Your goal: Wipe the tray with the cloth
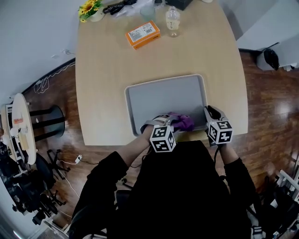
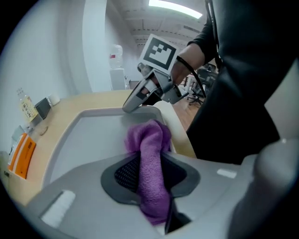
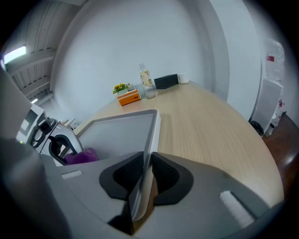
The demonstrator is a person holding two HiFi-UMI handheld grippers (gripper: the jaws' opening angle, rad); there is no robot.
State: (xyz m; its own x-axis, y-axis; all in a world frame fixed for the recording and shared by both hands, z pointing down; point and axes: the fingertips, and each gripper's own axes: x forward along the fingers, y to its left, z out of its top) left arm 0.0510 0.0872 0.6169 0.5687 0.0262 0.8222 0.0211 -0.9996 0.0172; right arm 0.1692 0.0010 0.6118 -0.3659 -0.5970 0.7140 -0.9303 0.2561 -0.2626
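Observation:
A grey tray (image 1: 163, 95) lies on the wooden table near its front edge. My left gripper (image 1: 174, 123) is shut on a purple cloth (image 1: 182, 122), which rests on the tray's near right part. In the left gripper view the cloth (image 2: 150, 163) runs between the black pads and bunches on the tray floor (image 2: 93, 135). My right gripper (image 1: 208, 114) is shut on the tray's right rim at the near corner. In the right gripper view the rim (image 3: 152, 135) stands pinched between the two pads, with the cloth (image 3: 80, 156) lying inside the tray to the left.
At the table's far end lie an orange box (image 1: 143, 33), a small clear bottle (image 1: 172, 21), a pot of yellow flowers (image 1: 91, 9) and dark items. Wooden floor surrounds the table, with stands and cables at the left.

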